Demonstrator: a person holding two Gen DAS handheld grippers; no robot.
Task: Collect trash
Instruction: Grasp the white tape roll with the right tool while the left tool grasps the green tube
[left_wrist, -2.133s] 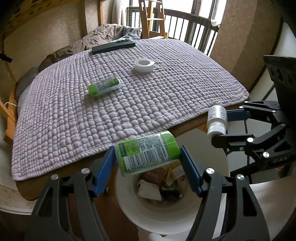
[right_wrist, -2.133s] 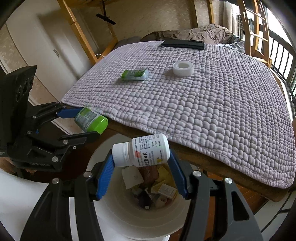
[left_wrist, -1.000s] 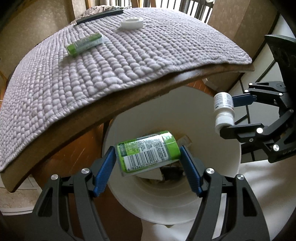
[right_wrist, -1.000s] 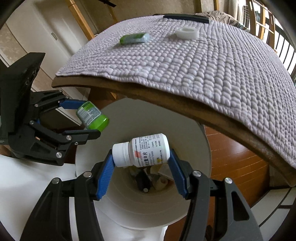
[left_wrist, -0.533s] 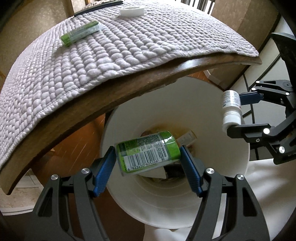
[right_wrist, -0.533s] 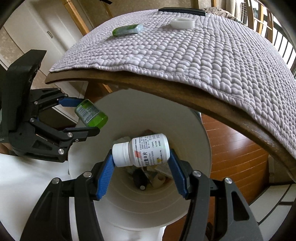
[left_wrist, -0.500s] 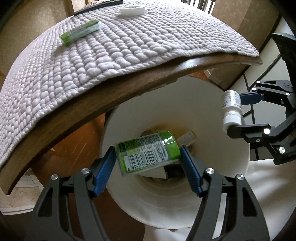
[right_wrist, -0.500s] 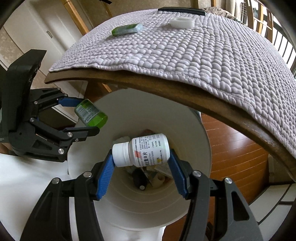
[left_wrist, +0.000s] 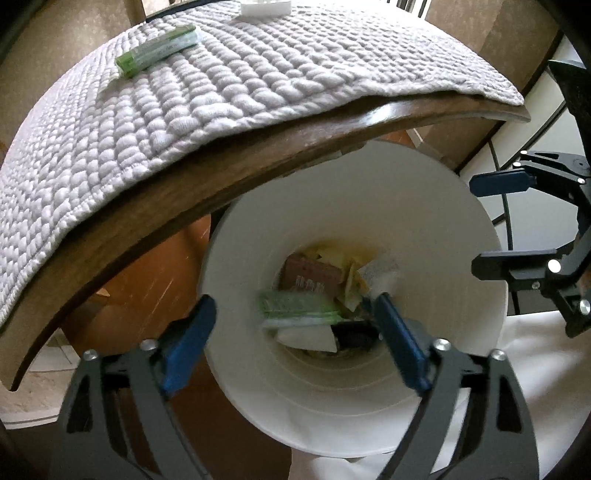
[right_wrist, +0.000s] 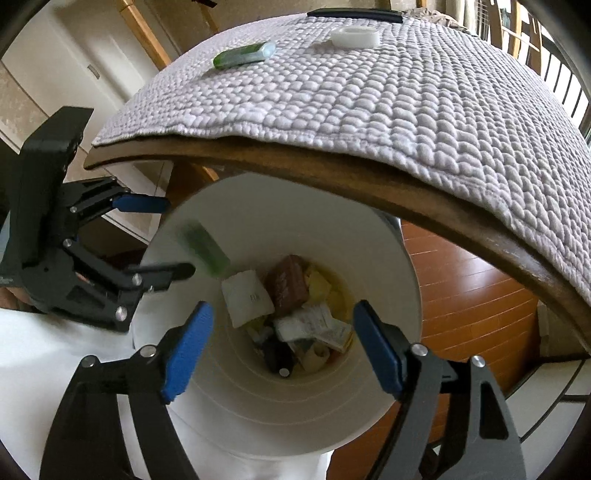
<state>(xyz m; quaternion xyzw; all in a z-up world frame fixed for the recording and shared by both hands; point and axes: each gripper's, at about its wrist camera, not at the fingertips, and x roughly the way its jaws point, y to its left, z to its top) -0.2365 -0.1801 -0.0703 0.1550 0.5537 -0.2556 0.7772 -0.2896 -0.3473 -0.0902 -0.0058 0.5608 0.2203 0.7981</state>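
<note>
We see a quilted mat (left_wrist: 229, 85) of matt, bumpy grey cloth over a tabletop (left_wrist: 258, 155) of glossy dark wood. The bin (left_wrist: 424, 206) looks smooth matt white plastic, holding crumpled paper scraps (right_wrist: 314, 291). Each hand-held gripper, left (left_wrist: 295, 339) and right (right_wrist: 280, 350), has matt black frame, blue matt pads (right_wrist: 186, 354), shiny metal screws. Floor (right_wrist: 461, 295) is glossy wood planks.

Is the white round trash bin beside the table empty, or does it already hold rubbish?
Holding rubbish. The white round trash bin has a brown packet, white paper and other wrappers lying at its bottom.
</note>
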